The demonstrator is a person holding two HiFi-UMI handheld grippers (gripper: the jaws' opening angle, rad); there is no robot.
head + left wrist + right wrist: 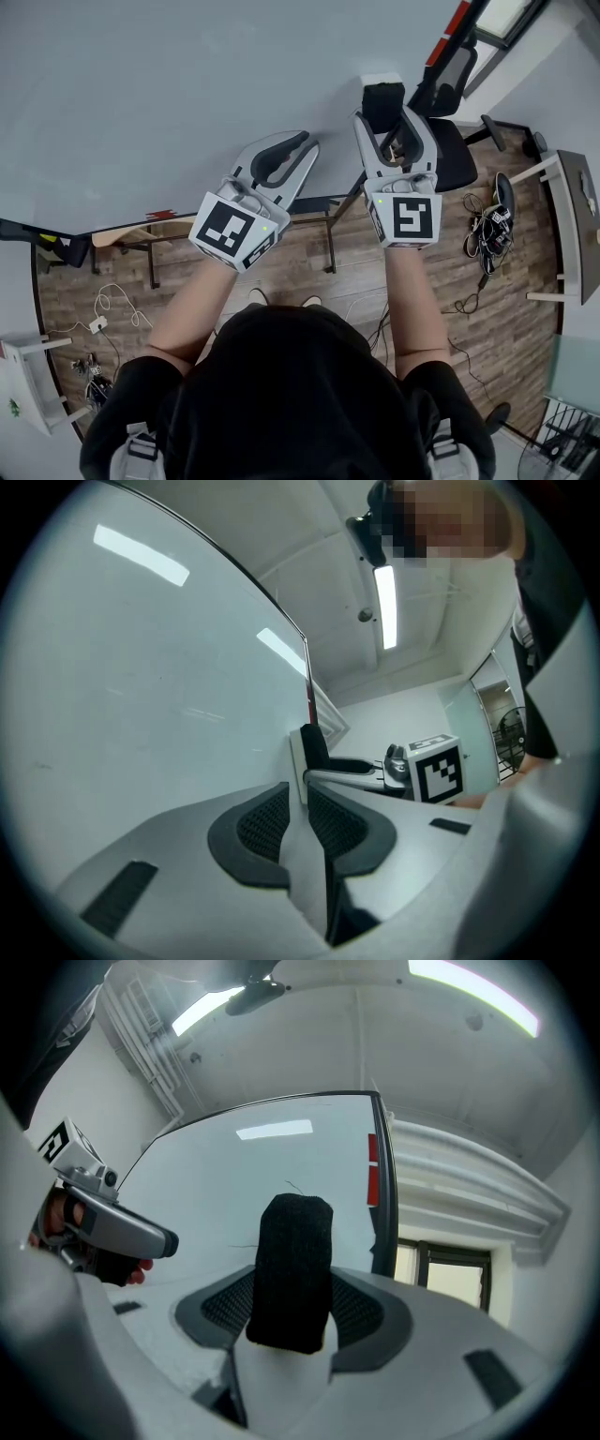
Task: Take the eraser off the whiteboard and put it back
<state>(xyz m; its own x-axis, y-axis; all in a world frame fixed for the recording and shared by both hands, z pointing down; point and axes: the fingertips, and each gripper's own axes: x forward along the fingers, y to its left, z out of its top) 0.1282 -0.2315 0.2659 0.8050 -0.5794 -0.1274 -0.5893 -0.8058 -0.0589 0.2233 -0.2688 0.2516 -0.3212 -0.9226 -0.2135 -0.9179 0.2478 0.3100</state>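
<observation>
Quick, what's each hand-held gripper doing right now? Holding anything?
Left hand-held gripper: closed, holding nothing.
Right hand-held gripper: closed on the eraser.

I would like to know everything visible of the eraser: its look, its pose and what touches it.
The eraser is a small oblong block with a black, felt-like face and a white backing. The right gripper is shut on it, pads pressing its two long sides. It stands upright, black face toward the person, white backing toward the whiteboard. Whether it touches the board cannot be told.
</observation>
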